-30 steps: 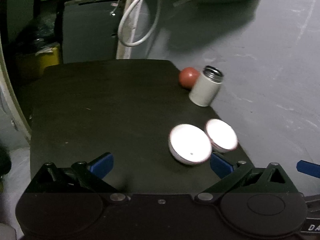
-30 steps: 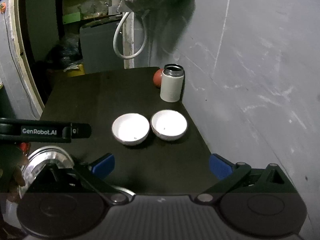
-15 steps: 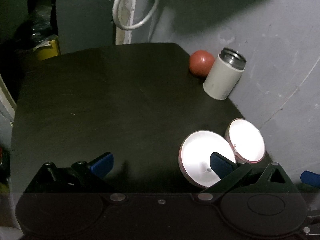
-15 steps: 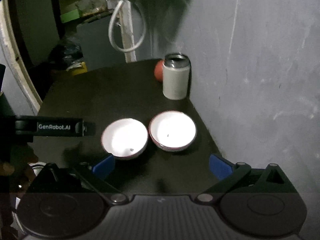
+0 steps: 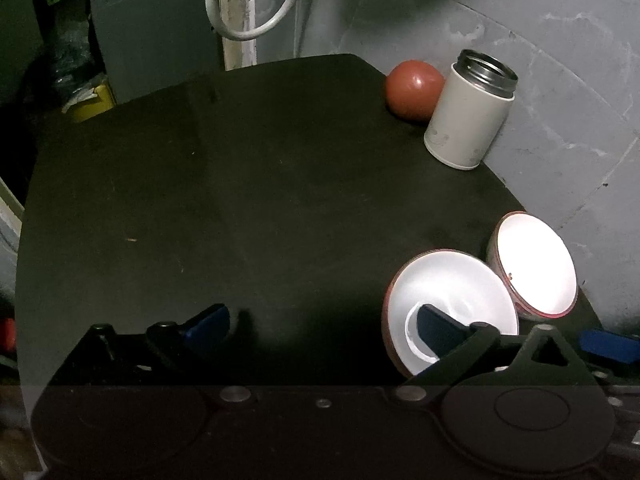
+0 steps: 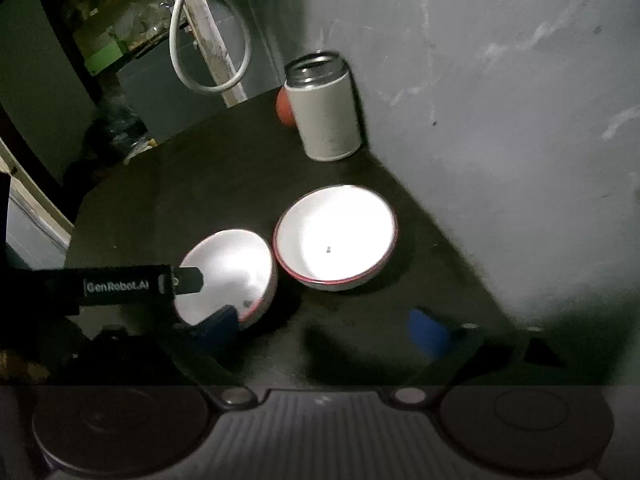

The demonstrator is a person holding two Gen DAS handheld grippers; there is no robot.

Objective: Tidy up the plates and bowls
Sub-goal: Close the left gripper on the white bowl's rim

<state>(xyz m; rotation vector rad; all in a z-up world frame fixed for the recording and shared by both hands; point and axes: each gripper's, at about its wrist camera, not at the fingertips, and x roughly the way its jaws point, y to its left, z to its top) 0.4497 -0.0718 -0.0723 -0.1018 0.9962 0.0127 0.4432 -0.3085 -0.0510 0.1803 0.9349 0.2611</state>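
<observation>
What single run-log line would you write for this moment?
left tool: open, one finger inside outer bowl | right tool: open, jaws just closing, gripping nothing | wall-side bowl: untouched, unstacked

Left gripper [image 5: 322, 330] and right gripper [image 6: 326, 330]: black linkage frames, blue finger pads, silver pivot screws; "GenRobot.AI" lettering on left gripper's side.

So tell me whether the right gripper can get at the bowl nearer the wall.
Probably yes. The right gripper is open, and that bowl sits uncovered just ahead of it. The other bowl, where the left gripper's finger dips in, stands beside it.
</observation>
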